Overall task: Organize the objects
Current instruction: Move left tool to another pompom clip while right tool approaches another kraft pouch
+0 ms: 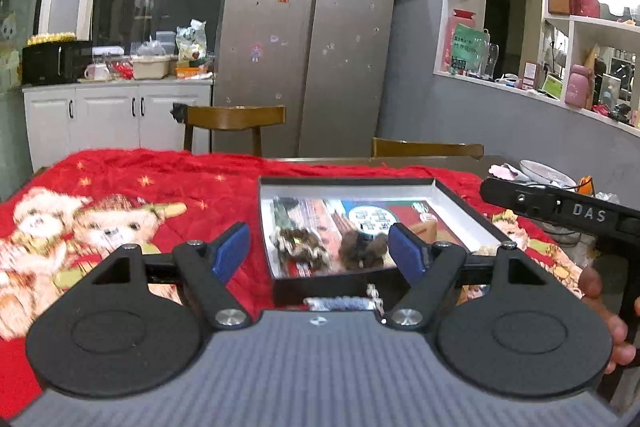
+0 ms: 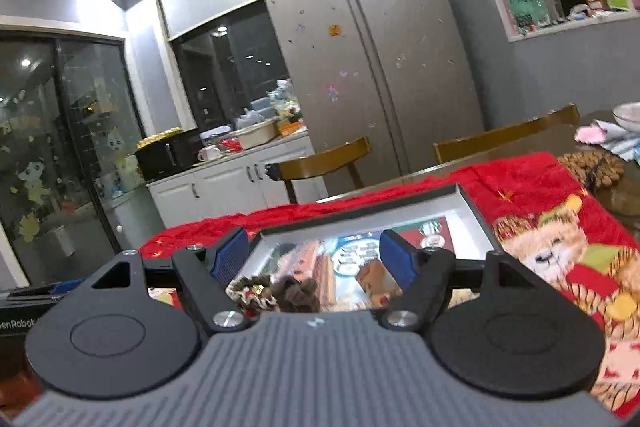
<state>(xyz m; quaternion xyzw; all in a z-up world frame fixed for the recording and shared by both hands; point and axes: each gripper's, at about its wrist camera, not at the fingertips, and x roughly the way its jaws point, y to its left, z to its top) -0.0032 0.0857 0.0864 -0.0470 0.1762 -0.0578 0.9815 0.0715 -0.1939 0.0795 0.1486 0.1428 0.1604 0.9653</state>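
Sitting low in the shallow black tray (image 1: 460, 205), we see 2 fuzzy hair scrunchies side by side near its front wall: a mottled brown-and-cream scrunchie (image 1: 298, 247) on the left and a dark brown scrunchie (image 1: 360, 249) just to its right. They rest on a glossy printed sheet (image 1: 384, 217) lining the tray's floor. A blue-grey knitted piece (image 1: 340, 303) lies just in front of the tray, partly hidden. The tray sits on a red bear-print blanket (image 1: 120, 195) spread over the tabletop (image 1: 320, 159).

Our left hand-held gripper (image 1: 320, 251) hangs over the tray's near edge, its blue pads (image 1: 230, 251) spread wide with nothing between them. Our right hand-held gripper (image 2: 314, 259) hovers over the same tray from the other side, likewise wide apart and empty. Beyond the tabletop stand wooden chairs (image 1: 236, 119) and a steel fridge (image 1: 304, 39).
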